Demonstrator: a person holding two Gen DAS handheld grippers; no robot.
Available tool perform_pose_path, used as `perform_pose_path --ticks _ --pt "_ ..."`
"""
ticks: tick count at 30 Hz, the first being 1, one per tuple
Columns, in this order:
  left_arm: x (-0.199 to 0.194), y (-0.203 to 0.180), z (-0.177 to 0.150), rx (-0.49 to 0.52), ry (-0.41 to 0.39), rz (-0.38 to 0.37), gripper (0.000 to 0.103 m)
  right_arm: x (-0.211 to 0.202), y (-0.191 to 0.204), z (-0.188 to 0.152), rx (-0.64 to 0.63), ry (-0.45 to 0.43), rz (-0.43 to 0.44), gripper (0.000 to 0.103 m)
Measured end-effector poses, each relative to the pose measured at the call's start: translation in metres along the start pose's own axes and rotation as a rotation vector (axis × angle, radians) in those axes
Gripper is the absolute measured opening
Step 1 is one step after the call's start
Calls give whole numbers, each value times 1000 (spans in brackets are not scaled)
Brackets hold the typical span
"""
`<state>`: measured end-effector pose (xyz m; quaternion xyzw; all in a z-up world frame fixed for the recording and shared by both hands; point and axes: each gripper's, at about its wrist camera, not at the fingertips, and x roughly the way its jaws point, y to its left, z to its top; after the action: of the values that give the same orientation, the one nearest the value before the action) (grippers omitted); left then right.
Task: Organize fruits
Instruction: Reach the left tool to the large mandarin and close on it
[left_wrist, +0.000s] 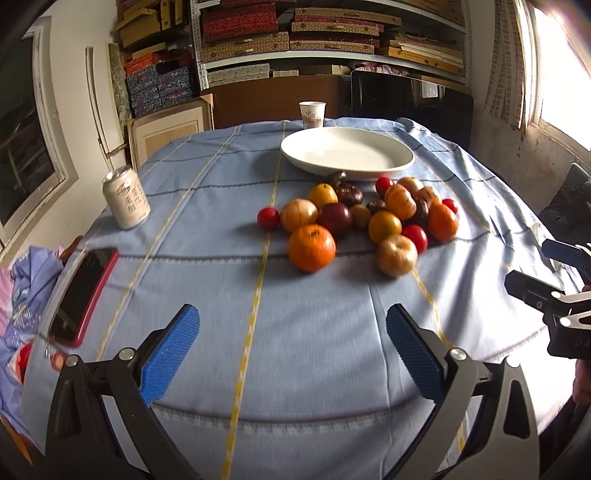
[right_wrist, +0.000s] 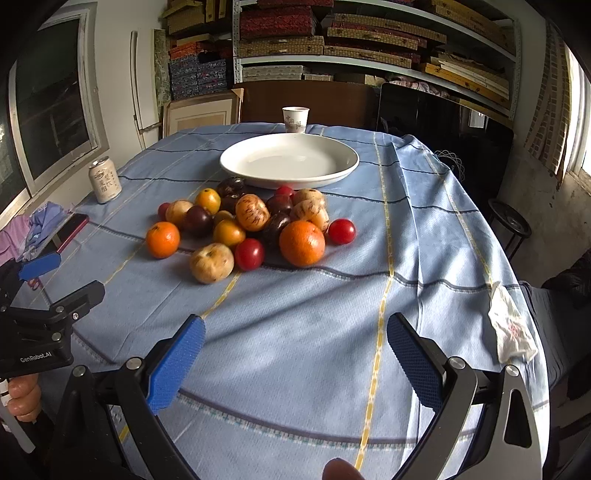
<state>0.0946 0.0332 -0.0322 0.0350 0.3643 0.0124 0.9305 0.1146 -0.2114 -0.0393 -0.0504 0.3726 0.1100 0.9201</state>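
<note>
the pile of fruits (left_wrist: 354, 218) (right_wrist: 243, 229) lies on the blue checked cloth of the counter (left_wrist: 229, 288) (right_wrist: 424, 258), ahead of both tongs and just in front of the white plate (left_wrist: 347, 153) (right_wrist: 290, 160), whose near rim the rearmost pieces almost touch. it mixes oranges, small red tomatoes, dark plums and pale speckled fruit, all bunched together. the left tongs (left_wrist: 291, 350) hover over the cloth short of the pile, blue pads spread wide with nothing between them. the right tongs (right_wrist: 295, 362) hang likewise, gaping and empty, the pile ahead and a little to their left. beyond the plate stands a paper cup (left_wrist: 312, 114) (right_wrist: 295, 119). a drink can (left_wrist: 125, 197) (right_wrist: 104, 184) and a red-cased phone (left_wrist: 85, 295) (right_wrist: 72, 229) sit far to the left.
</note>
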Motion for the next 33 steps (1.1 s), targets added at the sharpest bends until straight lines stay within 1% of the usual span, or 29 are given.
perform_pose_path --ticks 2,4,6,7,8,10,12,14,15,17,18,19,20,22,24,26,28,31,33 --pt "6 0 8 8 -6 -3 99 7 -4 8 11 2 5 99" --pt "13 2 17 19 -22 -4 99 12 -10 15 40 -12 35 99" --pt "18 5 24 19 -44 -14 99 15 -17 20 75 -66 96 99" --pt "21 7 27 12 -52 -21 99 16 -19 21 82 -101 115 100" --pt "25 10 29 4 -54 -30 99 20 -20 24 74 -113 125 100" --pt "35 17 34 -23 -46 -66 99 29 -17 30 25 -77 106 100" --pt "46 25 37 -57 -24 -101 99 39 -15 35 -25 -64 41 100" --pt "54 31 37 -84 3 -133 99 50 -12 39 -57 -13 -31 100" --pt "57 34 37 -93 13 -142 99 56 -11 41 -72 6 -45 100" --pt "64 38 36 -98 42 -142 99 66 -10 42 -93 11 -38 100" --pt "69 38 36 -82 61 -127 99 70 -10 43 -97 16 -39 99" --pt "72 38 35 -71 73 -114 99 73 -9 44 -100 21 -37 98" --pt "75 39 34 -64 88 -102 99 77 -9 44 -103 26 -34 93" --pt "78 42 32 -62 103 -100 99 89 -9 47 -109 51 -31 90" --pt "81 46 30 -65 113 -96 99 98 -10 49 -104 77 -23 84" --pt "85 49 29 -76 126 -104 99 104 -11 48 -95 92 -16 80" --pt "90 52 28 -90 153 -127 99 109 -12 49 -87 102 -7 78" --pt "98 56 28 -112 181 -140 99 116 -13 51 -75 112 21 77" --pt "100 58 28 -124 185 -154 99 123 -15 52 -59 128 54 69"
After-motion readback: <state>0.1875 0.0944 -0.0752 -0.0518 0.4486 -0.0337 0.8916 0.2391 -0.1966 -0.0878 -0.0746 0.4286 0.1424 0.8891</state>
